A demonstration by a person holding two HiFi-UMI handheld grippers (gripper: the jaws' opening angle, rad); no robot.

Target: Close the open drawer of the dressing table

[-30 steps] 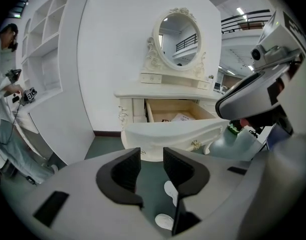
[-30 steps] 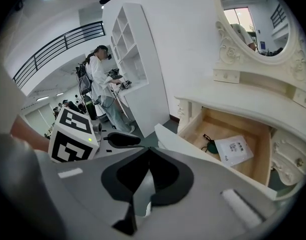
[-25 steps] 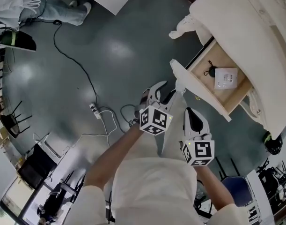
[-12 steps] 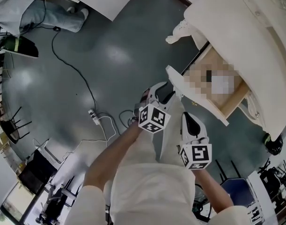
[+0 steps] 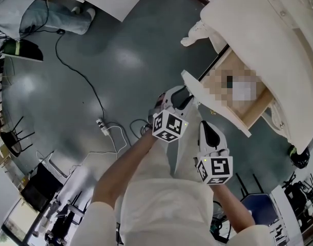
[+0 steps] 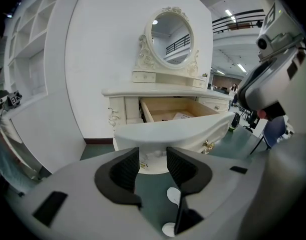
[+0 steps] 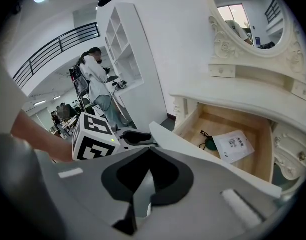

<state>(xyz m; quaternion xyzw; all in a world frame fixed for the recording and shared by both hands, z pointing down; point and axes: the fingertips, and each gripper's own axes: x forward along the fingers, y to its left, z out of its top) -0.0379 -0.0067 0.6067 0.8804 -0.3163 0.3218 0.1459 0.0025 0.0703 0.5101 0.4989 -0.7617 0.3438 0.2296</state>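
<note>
- Head view: dressing table (image 5: 264,40) cut off by the top and right edges; inside of its drawer (image 5: 215,105) not to be made out here.
- Right gripper view: oval mirror (image 7: 253,19) on the dressing table clipped by the top edge; print on the white packet (image 7: 234,146) in the drawer too small to read; dark green item (image 7: 209,143) with a thin cord just beside the packet, kind unclear.
- Drawer: open, standing well out from under the dressing table's top at its middle; cream front board with a curved outline, pale bare wood inside, a small gold fitting (image 6: 209,145) low on the front.
- Left gripper (image 6: 153,164): tongs spread, nothing between the pads; just in front of the drawer's front board, at its end nearest the dressing table's carved corner leg (image 5: 197,32); touching the board or a shade off it, impossible to tell from any view.
- Right gripper (image 7: 148,151): tongs pressed together at the tips, pinching nothing; in front of the dressing table, near the drawer's front board but apart from it; body blocks the dressing table's right side in the left gripper view.
- Dark floor (image 5: 136,50) in front of the dressing table, with a black cable (image 5: 89,86) and a white power strip (image 5: 104,121) well apart from it.
- A person (image 7: 95,69) far off to the dressing table's left, small and dim.
</note>
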